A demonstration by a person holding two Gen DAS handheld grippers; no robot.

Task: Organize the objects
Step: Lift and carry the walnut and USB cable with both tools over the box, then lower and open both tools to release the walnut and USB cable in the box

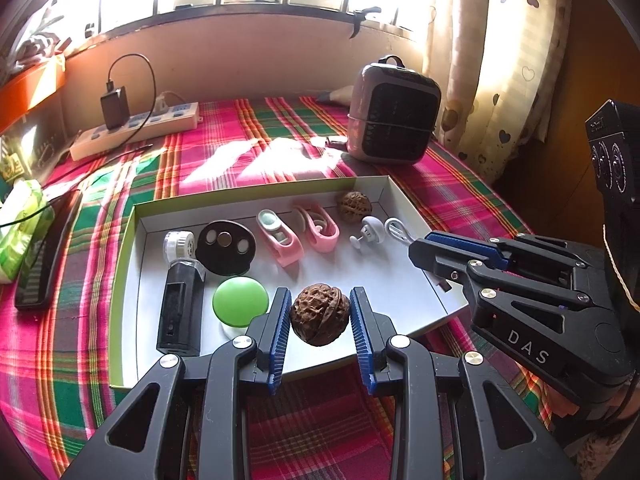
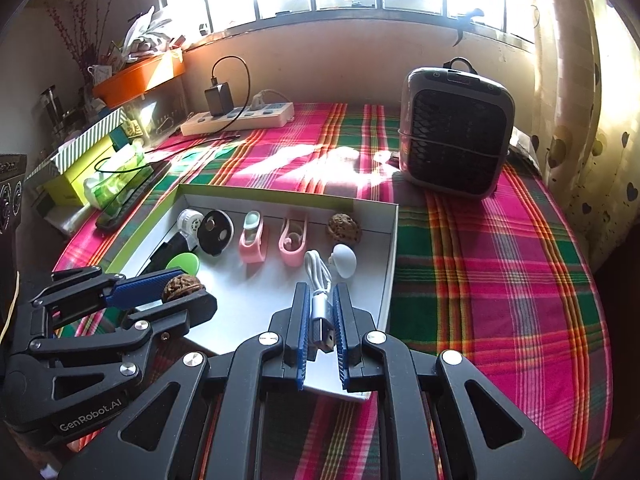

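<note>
My left gripper [image 1: 320, 296] is shut on a brown walnut [image 1: 320, 316], held just above the near part of the white tray [image 1: 132, 280]; the right wrist view shows that walnut [image 2: 182, 286] at lower left. My right gripper [image 2: 320, 295] is shut on the silver plug of a white USB cable [image 2: 316, 268], whose loop hangs forward over the tray [image 2: 394, 240]. In the tray lie a second walnut [image 1: 354, 206], two pink clips [image 1: 278, 236], a white hook [image 1: 368, 230], a black disc [image 1: 226, 246], a green button [image 1: 239, 300] and a black device [image 1: 180, 308].
The tray rests on a plaid cloth [image 2: 500, 280]. A grey fan heater [image 1: 394, 114] stands behind it at right, and a power strip [image 1: 136, 128] with a charger lies at the back left. A tissue pack [image 1: 20, 224] and a black comb [image 1: 44, 252] lie left.
</note>
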